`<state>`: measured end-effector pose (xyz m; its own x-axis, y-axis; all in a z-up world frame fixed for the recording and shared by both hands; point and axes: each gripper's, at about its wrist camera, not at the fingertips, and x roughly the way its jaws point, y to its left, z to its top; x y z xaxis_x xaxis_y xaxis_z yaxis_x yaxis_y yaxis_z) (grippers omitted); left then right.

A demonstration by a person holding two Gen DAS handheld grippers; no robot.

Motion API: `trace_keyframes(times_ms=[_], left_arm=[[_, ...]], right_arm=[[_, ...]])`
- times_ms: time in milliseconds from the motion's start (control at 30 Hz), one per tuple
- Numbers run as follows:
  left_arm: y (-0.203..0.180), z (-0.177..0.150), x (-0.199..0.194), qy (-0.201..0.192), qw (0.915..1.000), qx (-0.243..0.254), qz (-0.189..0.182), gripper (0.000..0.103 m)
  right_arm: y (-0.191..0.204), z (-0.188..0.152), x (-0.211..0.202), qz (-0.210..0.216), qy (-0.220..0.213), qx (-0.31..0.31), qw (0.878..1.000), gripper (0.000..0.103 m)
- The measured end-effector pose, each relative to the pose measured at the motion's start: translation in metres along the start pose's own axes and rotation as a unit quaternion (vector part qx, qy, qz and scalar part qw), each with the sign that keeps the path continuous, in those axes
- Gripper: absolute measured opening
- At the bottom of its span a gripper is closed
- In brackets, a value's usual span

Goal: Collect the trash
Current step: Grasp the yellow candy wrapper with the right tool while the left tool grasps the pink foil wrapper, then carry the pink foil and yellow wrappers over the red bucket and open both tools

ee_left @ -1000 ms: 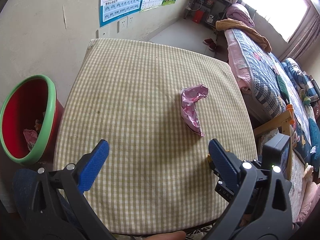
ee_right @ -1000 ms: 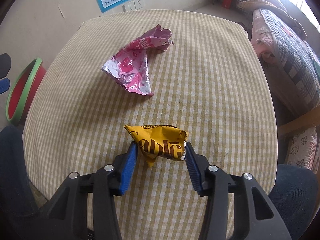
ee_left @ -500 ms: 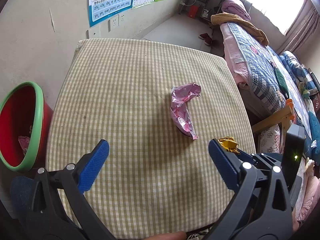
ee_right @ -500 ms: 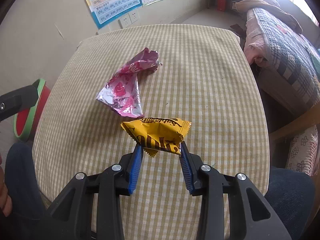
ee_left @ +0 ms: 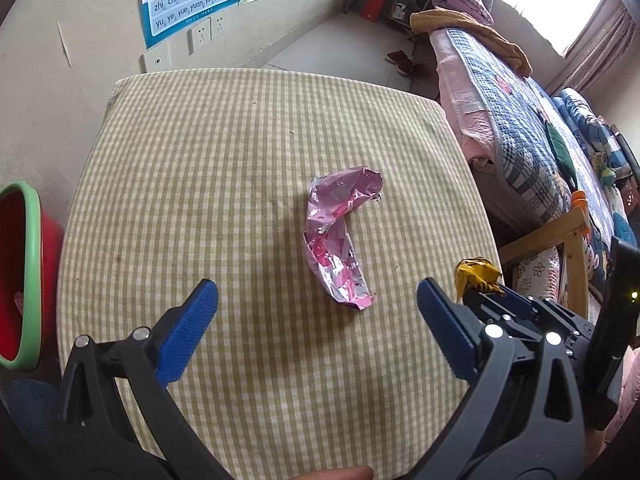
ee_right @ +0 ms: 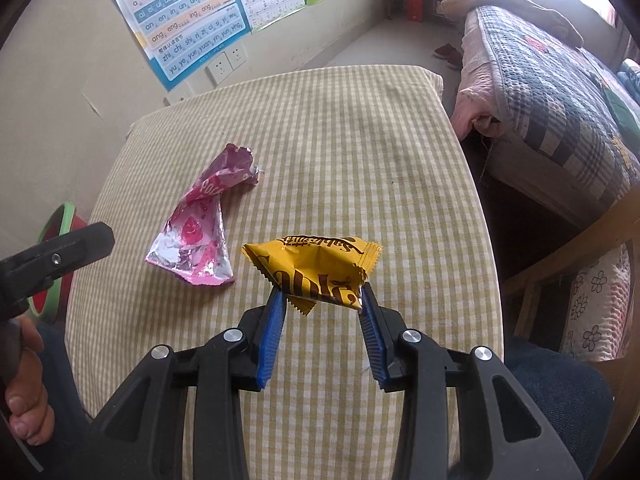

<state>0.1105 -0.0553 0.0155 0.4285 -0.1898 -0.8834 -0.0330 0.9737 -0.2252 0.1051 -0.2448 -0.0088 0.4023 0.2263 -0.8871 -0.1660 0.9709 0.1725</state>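
I see the counter (ee_left: pixel 192 184) under its checked cloth filling most of my view, its far edge close to the wall with the poster (ee_right: pixel 188 12) and sockets, its right edge running alongside the bed (ee_left: pixel 532 128) with a dark gap between them. Off the left edge stands the red bin (ee_left: pixel 22 272) with its green rim, below counter level. The cloth is bare along the far edge and toward both far corners, so I have open surface there.

The pink foil wrapper (ee_left: pixel 336 236) lies flat near the middle of the counter, a little toward the right edge, curved like a crescent. My left hand-held gripper (ee_left: pixel 316 320) hangs over the near edge with its blue pads spread wide, the pink wrapper ahead of it between the two pads and not touched.

My right hand-held gripper (ee_right: pixel 322 320) is clamped on the yellow snack packet (ee_right: pixel 316 268), which is lifted clear of the cloth, near the right near corner, just right of the pink wrapper
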Motion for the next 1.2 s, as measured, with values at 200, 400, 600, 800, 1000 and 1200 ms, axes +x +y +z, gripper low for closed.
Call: trace_keyframes(times_ms=[200,400,600,800,1000,1200], left_arm=[[0.005,0.012,0.037,0.028,0.9996,-0.011,0.001,0.097],[0.002,0.021,0.073,0.055,0.9985,-0.005,0.004,0.094],[-0.007,0.021,0.097,0.074,0.9969,0.012,0.023,0.076],[-0.011,0.024,0.098,0.063,0.9968,0.026,0.041,0.045],[-0.009,0.026,0.087,0.058,0.9975,0.024,0.03,0.032],[-0.006,0.025,0.064,0.042,0.9985,0.024,0.026,0.029]], right_arm=[[-0.006,0.012,0.011,0.011,0.001,0.012,1.0,0.036],[-0.006,0.015,0.033,0.019,0.017,0.013,1.0,0.036],[-0.007,0.017,0.043,0.021,0.023,0.012,0.999,0.036],[-0.008,0.021,0.045,0.023,0.019,0.012,0.999,0.036],[-0.003,0.022,0.038,0.024,0.011,0.007,1.0,0.036],[0.001,0.024,0.023,0.024,-0.003,0.004,1.0,0.036]])
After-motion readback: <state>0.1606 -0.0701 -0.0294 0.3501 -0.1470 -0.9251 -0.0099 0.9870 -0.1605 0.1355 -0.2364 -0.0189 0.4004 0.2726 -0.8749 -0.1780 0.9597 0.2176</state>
